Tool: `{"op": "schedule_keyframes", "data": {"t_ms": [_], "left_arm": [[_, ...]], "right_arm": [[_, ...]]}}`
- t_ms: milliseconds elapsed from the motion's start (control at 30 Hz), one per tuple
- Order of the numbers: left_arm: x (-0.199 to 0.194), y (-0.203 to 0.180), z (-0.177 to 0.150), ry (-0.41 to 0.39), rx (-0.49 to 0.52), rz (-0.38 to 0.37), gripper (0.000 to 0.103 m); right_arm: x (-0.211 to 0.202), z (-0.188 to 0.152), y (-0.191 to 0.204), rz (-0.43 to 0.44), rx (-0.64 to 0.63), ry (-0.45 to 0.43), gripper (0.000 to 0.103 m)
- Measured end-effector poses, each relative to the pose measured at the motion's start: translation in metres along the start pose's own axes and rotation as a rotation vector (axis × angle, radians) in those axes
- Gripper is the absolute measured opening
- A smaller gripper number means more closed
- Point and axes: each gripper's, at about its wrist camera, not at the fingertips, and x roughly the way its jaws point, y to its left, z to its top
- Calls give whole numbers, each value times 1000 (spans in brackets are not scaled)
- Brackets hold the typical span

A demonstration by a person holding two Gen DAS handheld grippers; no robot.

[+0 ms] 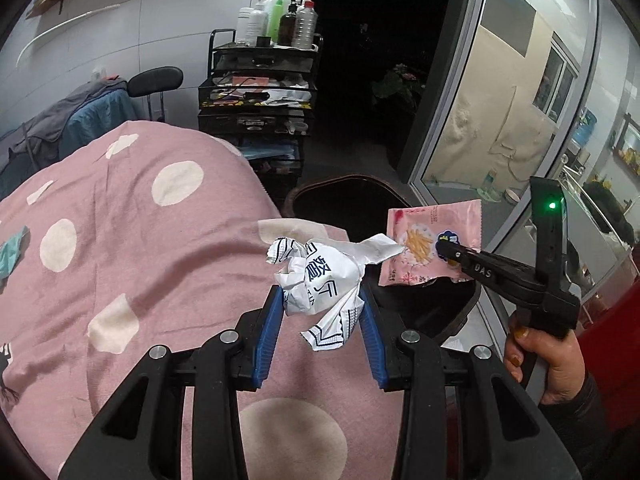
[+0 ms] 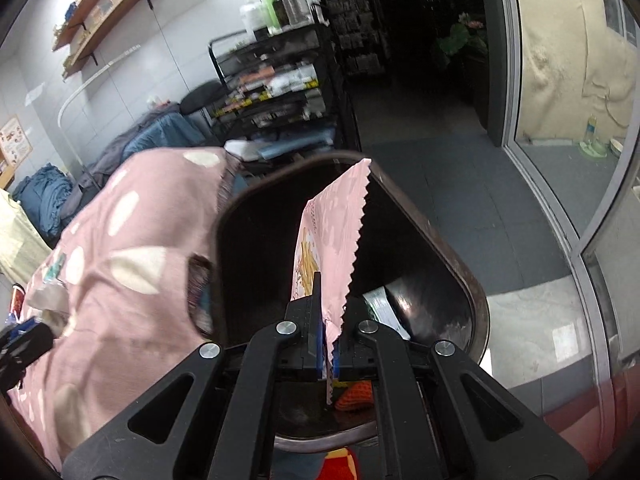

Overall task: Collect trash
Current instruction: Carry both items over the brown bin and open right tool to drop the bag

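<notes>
Left wrist view: the left gripper (image 1: 320, 304) clamps a crumpled white wrapper (image 1: 316, 276) over the pink dotted bedding (image 1: 120, 208). To its right, the right gripper (image 1: 450, 250) (held by a hand (image 1: 548, 360)) pinches a pink packet (image 1: 432, 244) above the dark bin (image 2: 460, 268).

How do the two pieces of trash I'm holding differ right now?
The white wrapper is crumpled into a ball with dark blue print; the pink packet is flat with a zigzag edge. The wrapper hangs over the pink spotted blanket; the packet is above the dark bin. Both are gripped, in the left gripper and right gripper.
</notes>
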Motion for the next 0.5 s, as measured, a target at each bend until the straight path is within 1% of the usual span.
{"op": "schedule_keyframes", "data": {"t_ms": [167, 233, 267, 300, 367, 400, 433, 500], "left_arm": [[7, -11, -1, 14, 22, -7, 38], [8, -14, -2, 18, 28, -9, 38], [9, -17, -2, 22, 31, -10, 38], [10, -19, -3, 24, 34, -10, 38], [12, -22, -3, 27, 43, -7, 38], [13, -23, -3, 30, 48, -6, 38], [14, -24, -2, 33, 51, -5, 38], [16, -25, -2, 36, 57, -3, 38]], "right_arm": [[23, -11, -6, -8, 18, 59, 5], [32, -16, -7, 10, 30, 87, 5], [36, -19, -6, 15, 25, 98, 6], [41, -22, -4, 16, 16, 113, 9], [45, -27, -5, 17, 16, 124, 27], [45, -28, -5, 14, 21, 125, 54], [45, -29, -5, 9, 23, 115, 71], [38, -30, -5, -8, 11, 84, 71]]}}
